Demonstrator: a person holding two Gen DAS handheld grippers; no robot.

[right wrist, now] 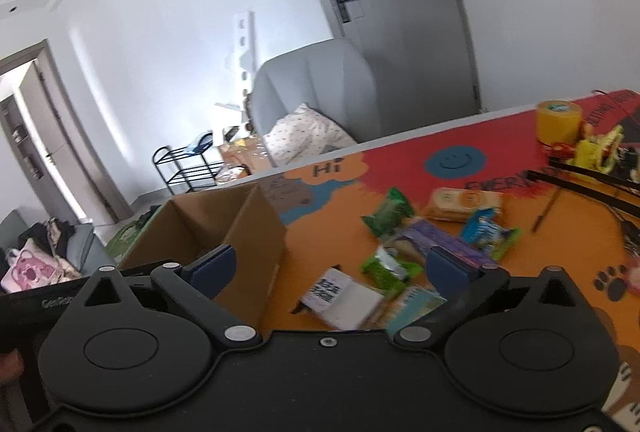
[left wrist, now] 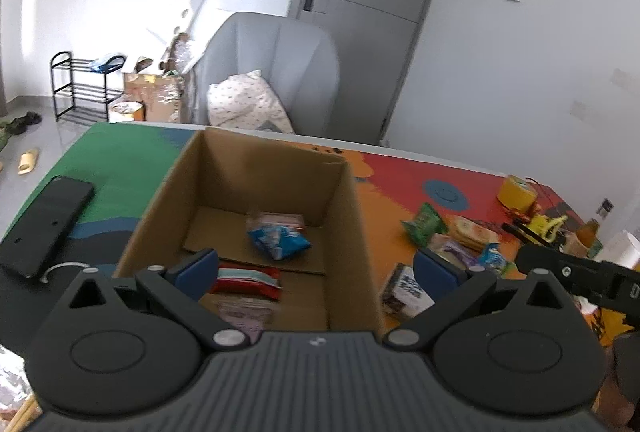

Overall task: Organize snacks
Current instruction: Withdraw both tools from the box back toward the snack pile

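An open cardboard box (left wrist: 352,216) stands on the colourful table mat; it also shows in the right wrist view (right wrist: 256,232). Inside it lie a blue snack bag (left wrist: 278,236), a red packet (left wrist: 250,282) and a pinkish packet (left wrist: 244,312). My left gripper (left wrist: 318,268) is open and empty above the box's near end. A pile of snacks lies right of the box: a green bag (right wrist: 390,212), a biscuit pack (right wrist: 464,202), a purple pack (right wrist: 436,238), a white packet (right wrist: 344,298). My right gripper (right wrist: 332,272) is open and empty, above the box's right wall and the pile.
A black phone (left wrist: 44,228) lies on the table left of the box. A yellow tape roll (right wrist: 558,122), a yellow toy (right wrist: 596,150) and black rods (right wrist: 580,186) sit at the far right. A grey armchair (left wrist: 276,72) stands beyond the table.
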